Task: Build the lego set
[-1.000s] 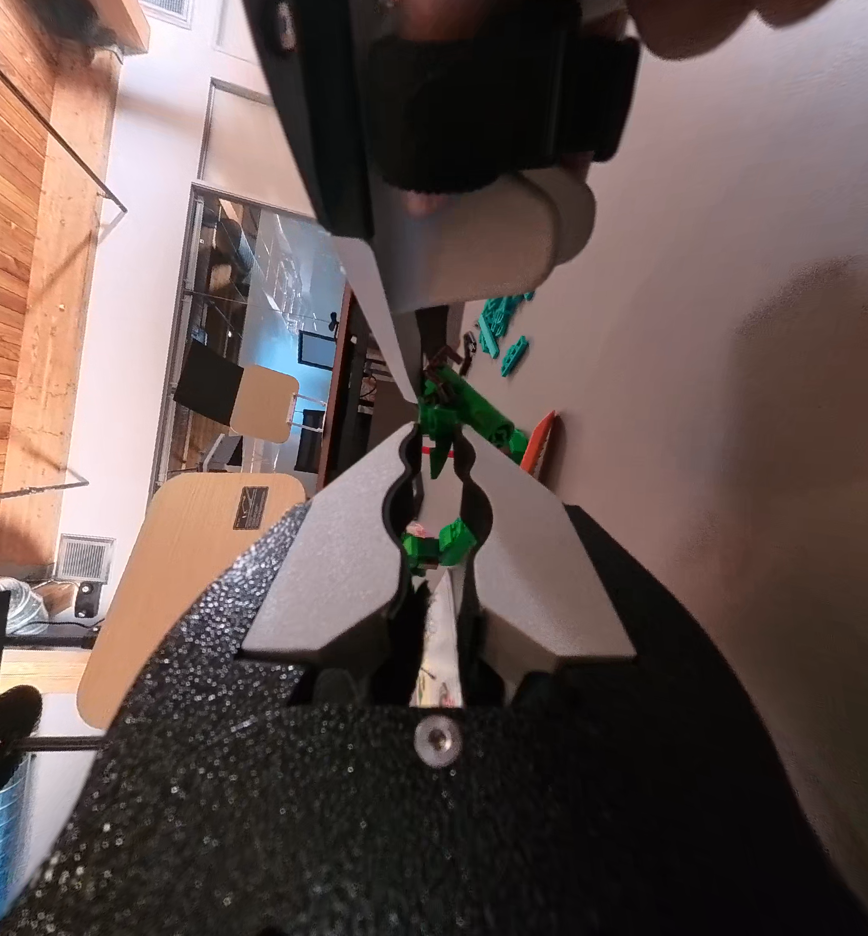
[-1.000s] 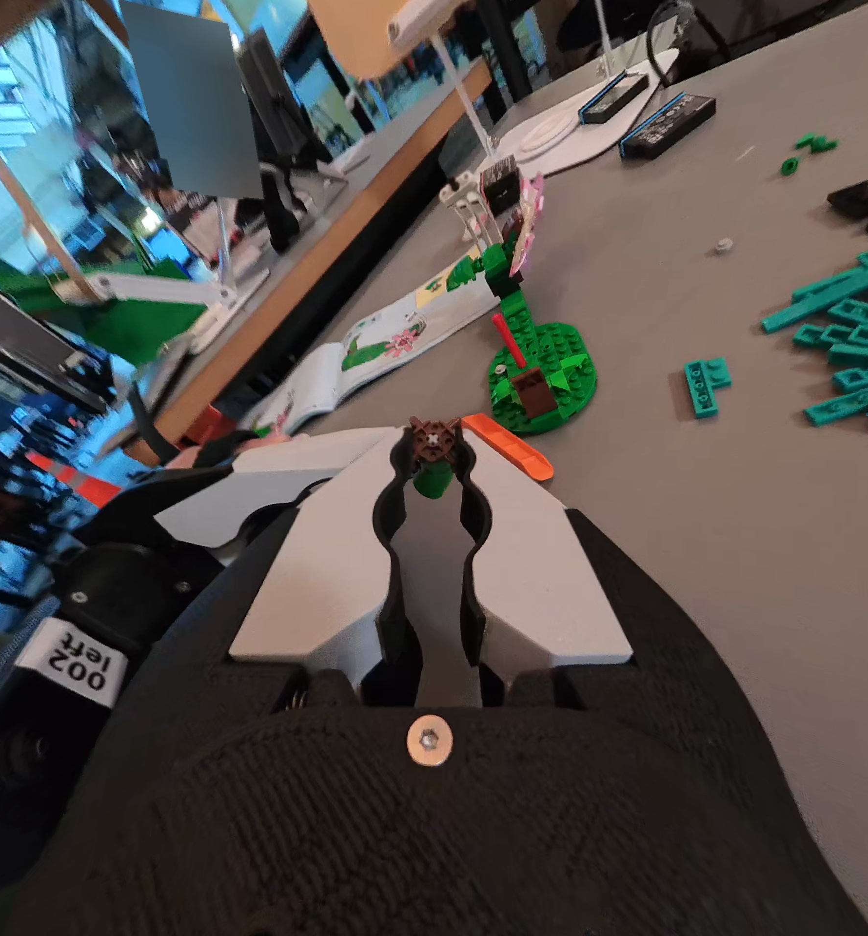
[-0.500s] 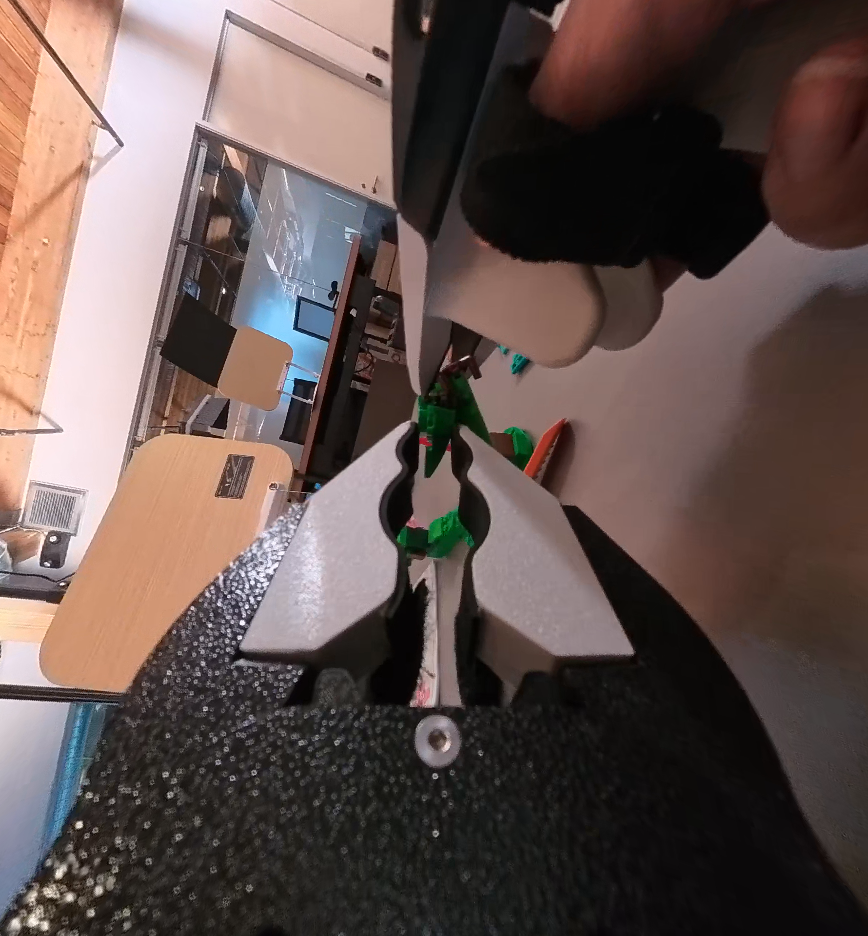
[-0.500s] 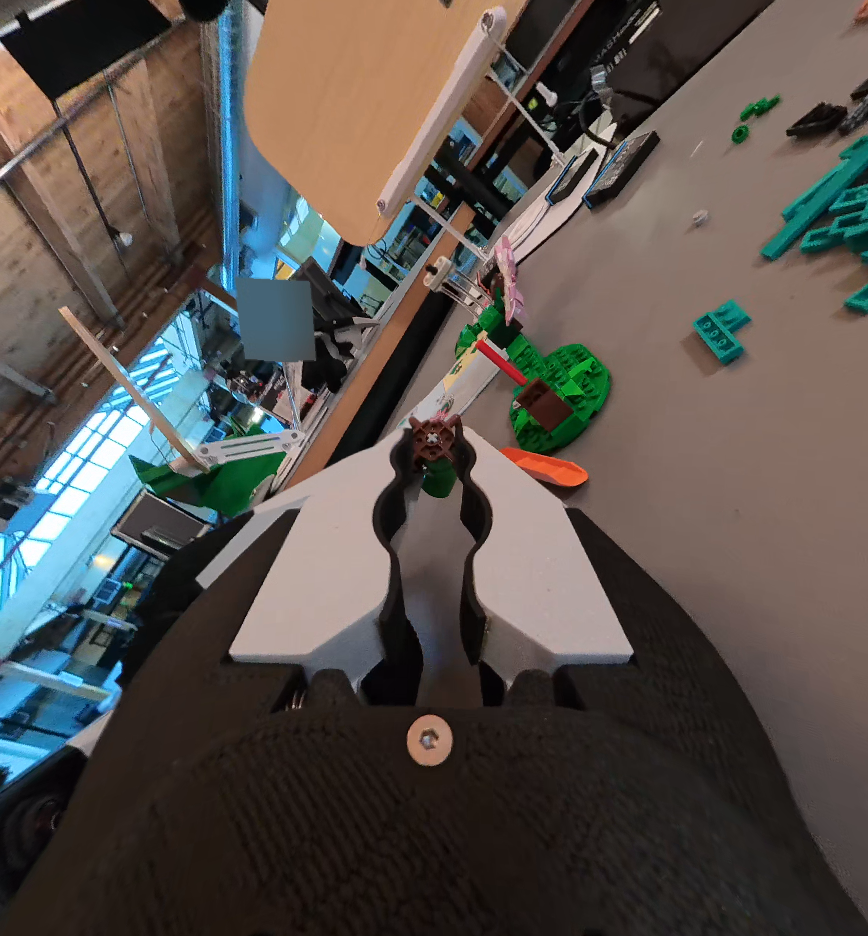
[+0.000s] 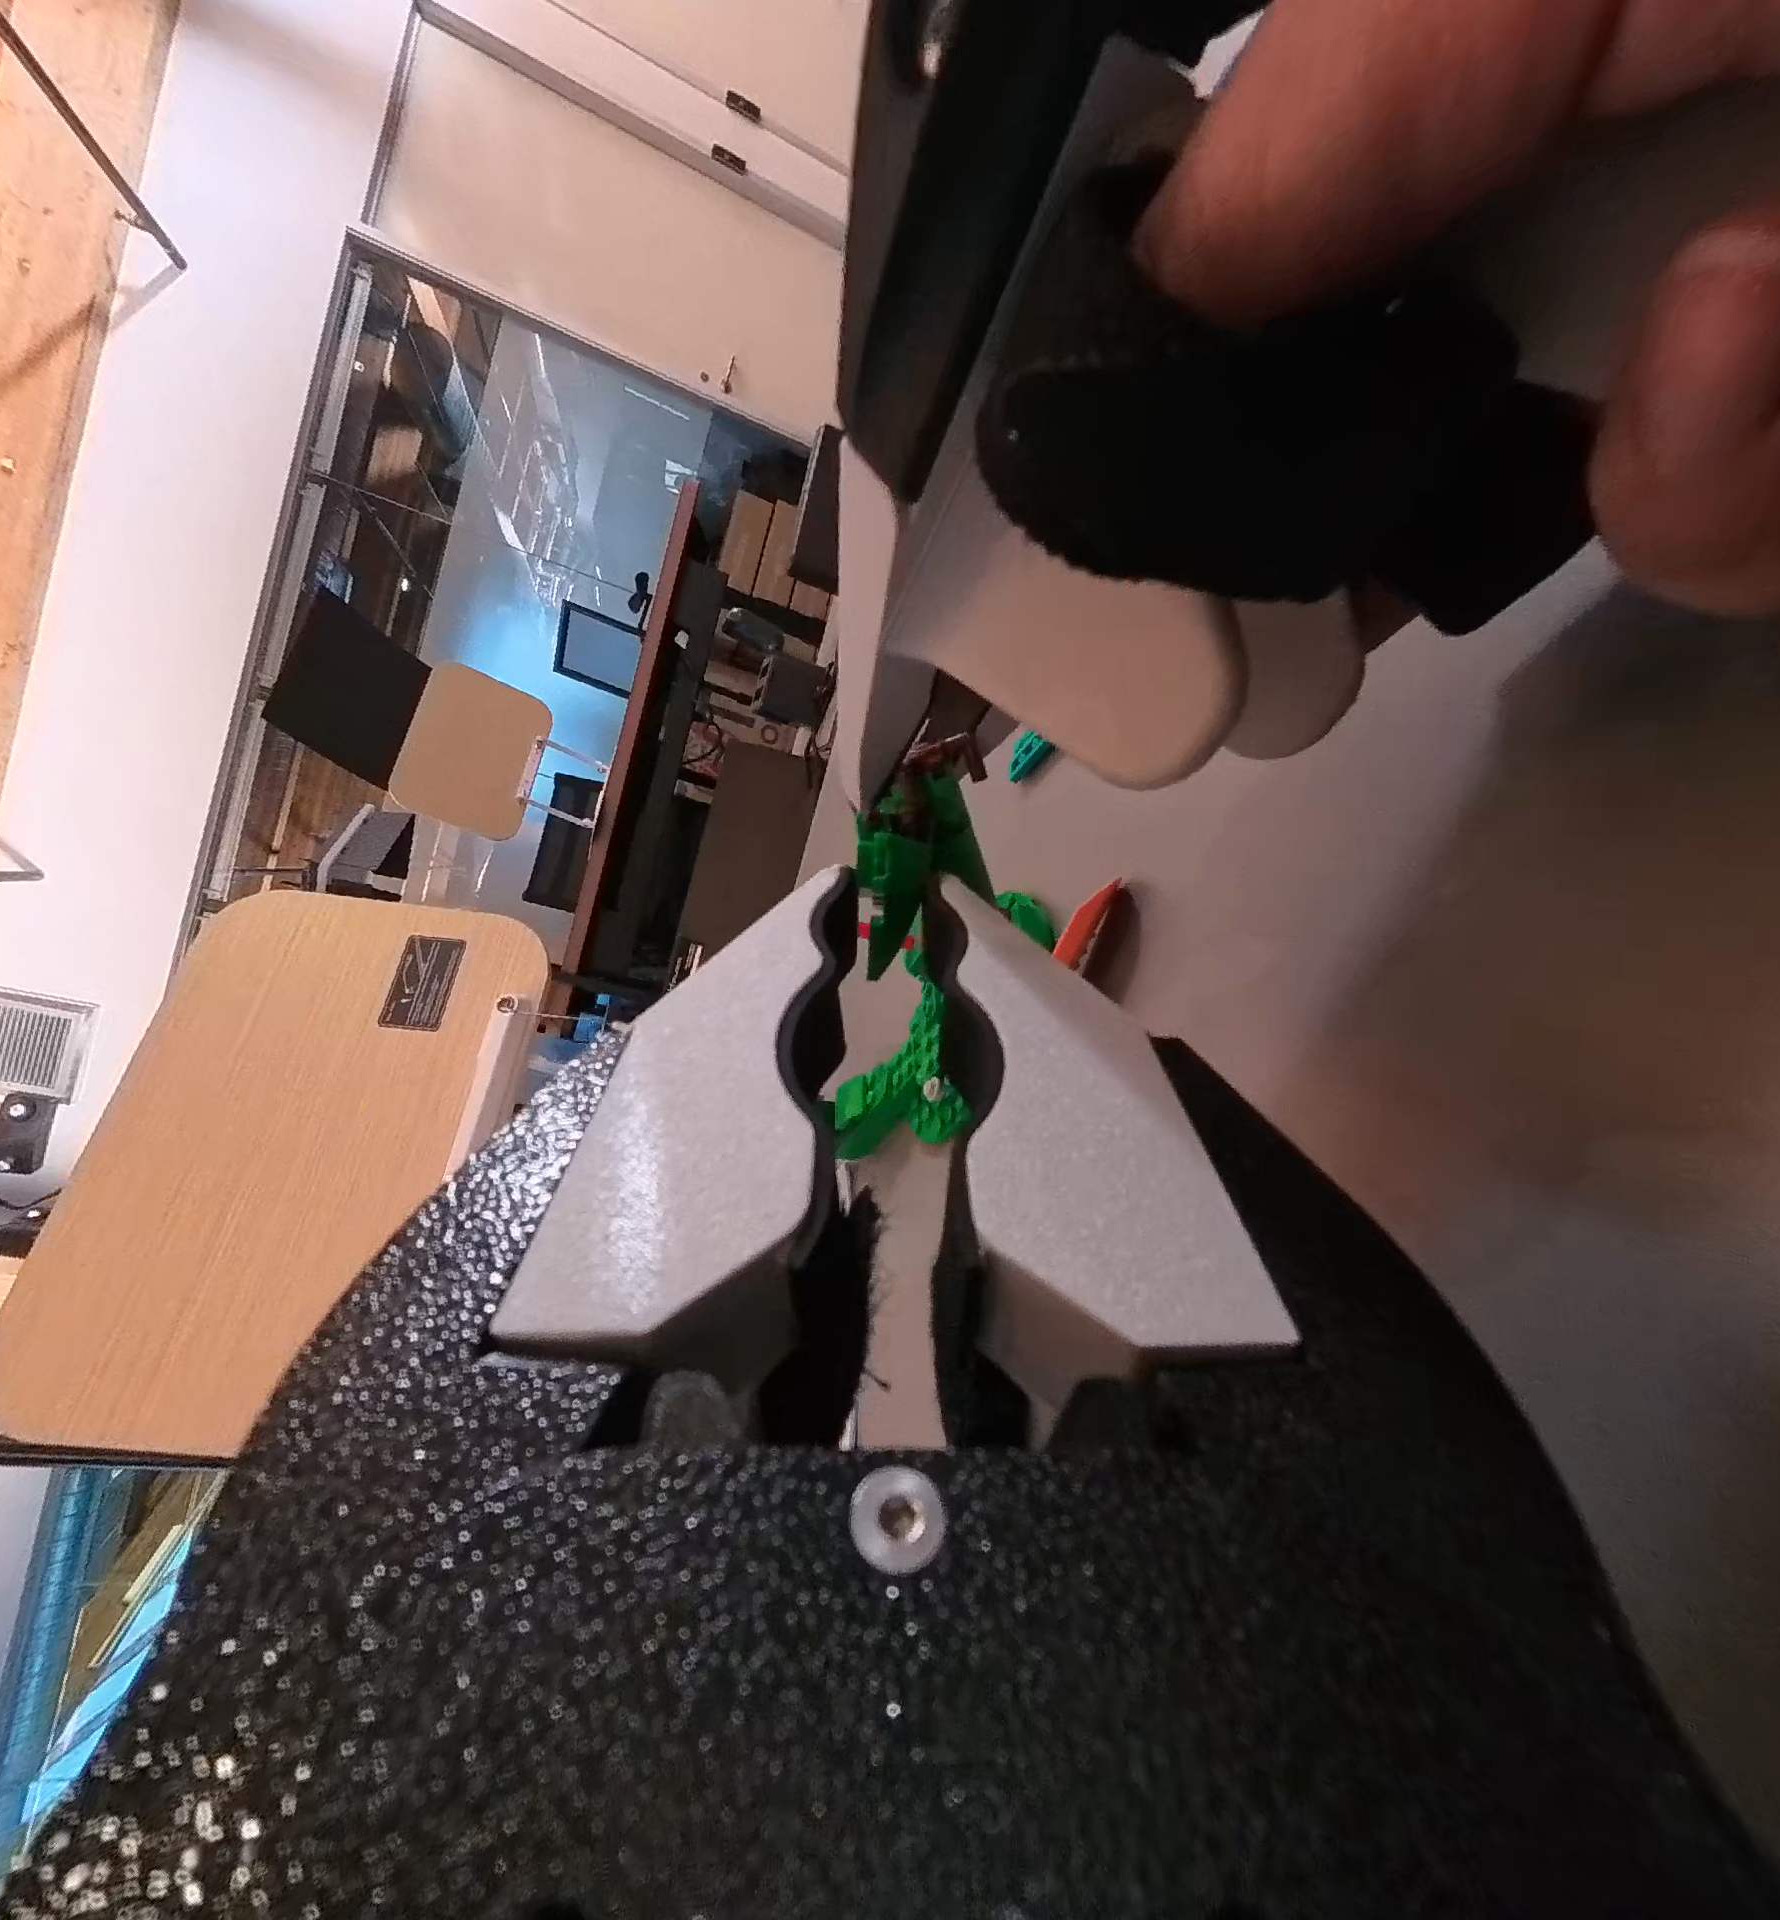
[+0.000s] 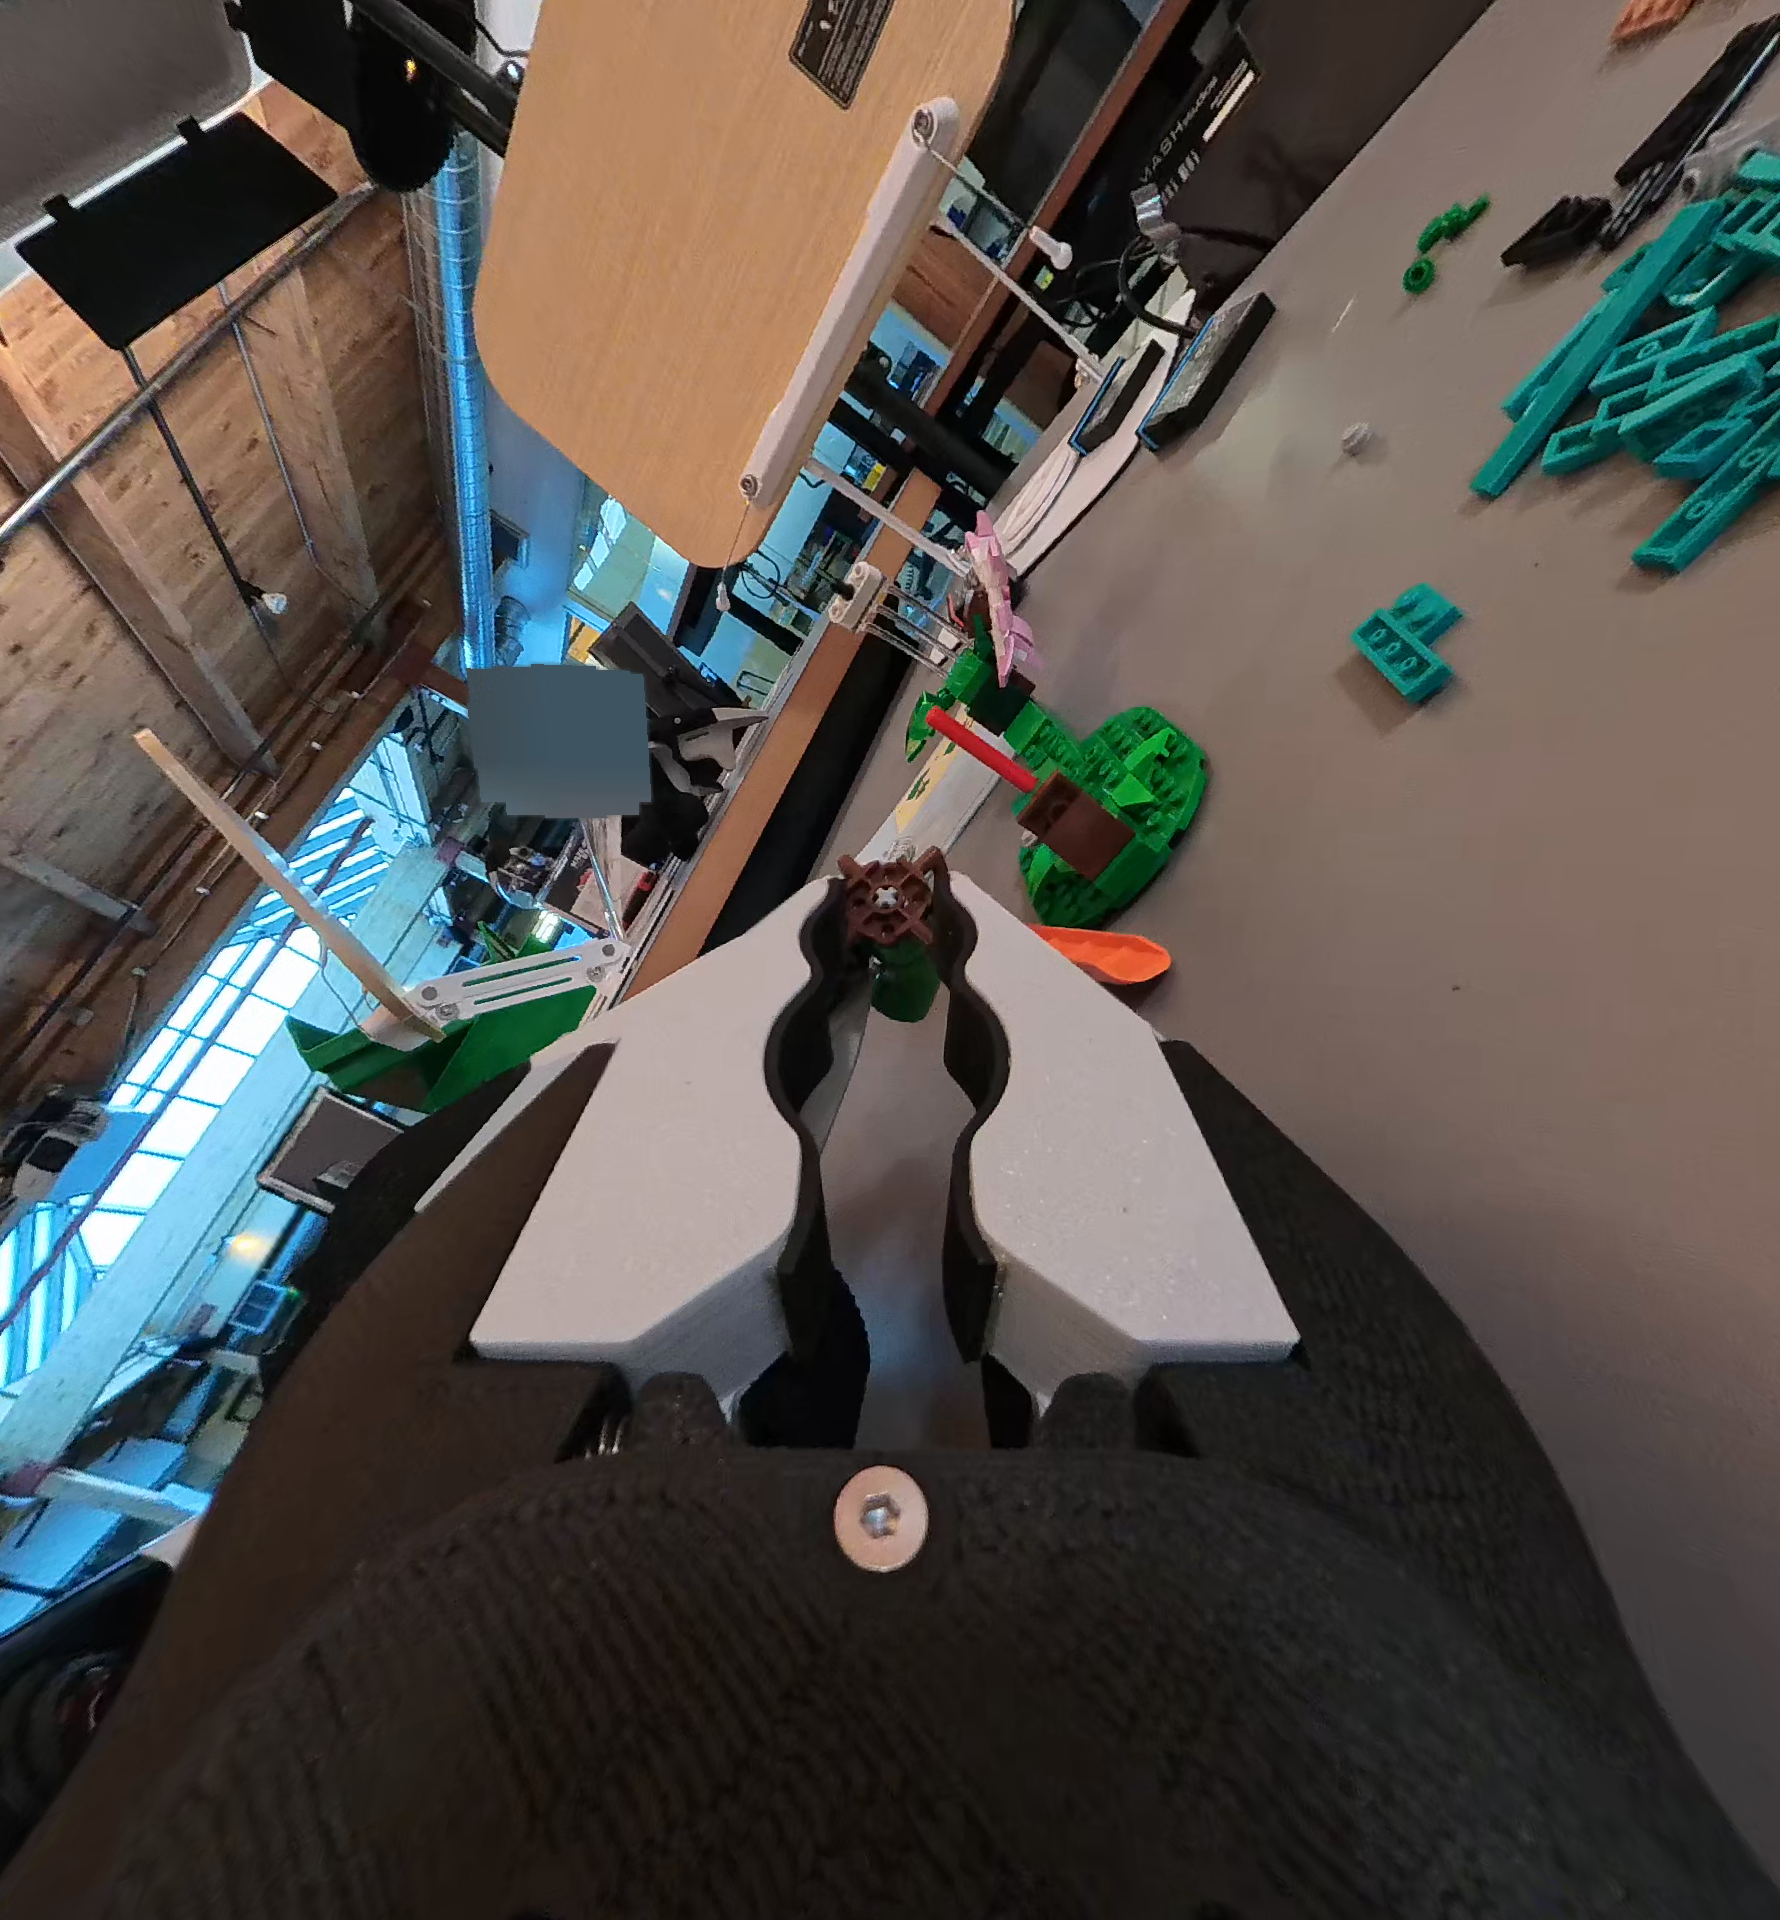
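In the left wrist view my left gripper is shut on a green leafy stem piece that sticks out past the tips. My right gripper, held by a hand, is shut on a small brown round piece. In the left wrist view that brown piece sits right at the top of the green stem, under the right gripper's grey fingers. In the right wrist view, the green stem's end shows just behind the brown piece. A round green base with a brown brick and a red rod lies on the grey table.
An orange tool lies beside the base. A pink flower build stands behind it, by a booklet. A pile of teal plates is at the far right, a lone teal piece nearer. Black boxes sit at the table edge. Less than 4 cm separates the two grippers' tips.
My right gripper has tilted and moved closer to the left gripper, bringing the brown piece down to the top of the green stem. Both grippers stay shut.
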The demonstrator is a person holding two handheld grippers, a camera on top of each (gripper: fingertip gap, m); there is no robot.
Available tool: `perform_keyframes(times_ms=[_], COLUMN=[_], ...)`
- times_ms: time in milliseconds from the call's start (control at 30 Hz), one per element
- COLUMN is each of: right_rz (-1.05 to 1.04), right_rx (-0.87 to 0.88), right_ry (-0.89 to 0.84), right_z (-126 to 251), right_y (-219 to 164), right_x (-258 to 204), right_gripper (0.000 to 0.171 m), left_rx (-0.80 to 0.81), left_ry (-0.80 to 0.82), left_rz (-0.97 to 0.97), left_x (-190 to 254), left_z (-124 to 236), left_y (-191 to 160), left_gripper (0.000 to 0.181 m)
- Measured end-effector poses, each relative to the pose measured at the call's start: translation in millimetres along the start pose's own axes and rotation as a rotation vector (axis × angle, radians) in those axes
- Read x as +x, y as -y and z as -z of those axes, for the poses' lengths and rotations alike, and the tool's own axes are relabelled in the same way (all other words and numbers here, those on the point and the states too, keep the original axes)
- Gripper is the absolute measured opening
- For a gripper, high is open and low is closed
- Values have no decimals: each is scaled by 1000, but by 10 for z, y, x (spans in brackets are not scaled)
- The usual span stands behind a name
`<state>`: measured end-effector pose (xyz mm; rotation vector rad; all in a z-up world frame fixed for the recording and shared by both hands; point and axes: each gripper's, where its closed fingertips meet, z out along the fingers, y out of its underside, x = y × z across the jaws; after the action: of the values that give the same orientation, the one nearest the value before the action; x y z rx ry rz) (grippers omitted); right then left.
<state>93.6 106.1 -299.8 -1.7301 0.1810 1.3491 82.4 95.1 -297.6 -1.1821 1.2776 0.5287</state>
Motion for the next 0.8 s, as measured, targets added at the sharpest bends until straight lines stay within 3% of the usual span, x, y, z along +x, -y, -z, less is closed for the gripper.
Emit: perform_keyframes(times_ms=[400,500,800], right_rz=[-34,-48,-138], right_rx=[-105,-122,-135], right_ry=[38,41,34], right_z=[-4,9,10], right_y=[-36,-47,-102], right_x=[44,54,87], right_gripper=[15,15,15], left_rx=[66,89,95], left_ry=[-45,-85,-139], left_rz=[70,86,178], left_x=[43,101,131], left_z=[26,46,74], left_y=[8,19,-17], left_gripper=[12,21,13])
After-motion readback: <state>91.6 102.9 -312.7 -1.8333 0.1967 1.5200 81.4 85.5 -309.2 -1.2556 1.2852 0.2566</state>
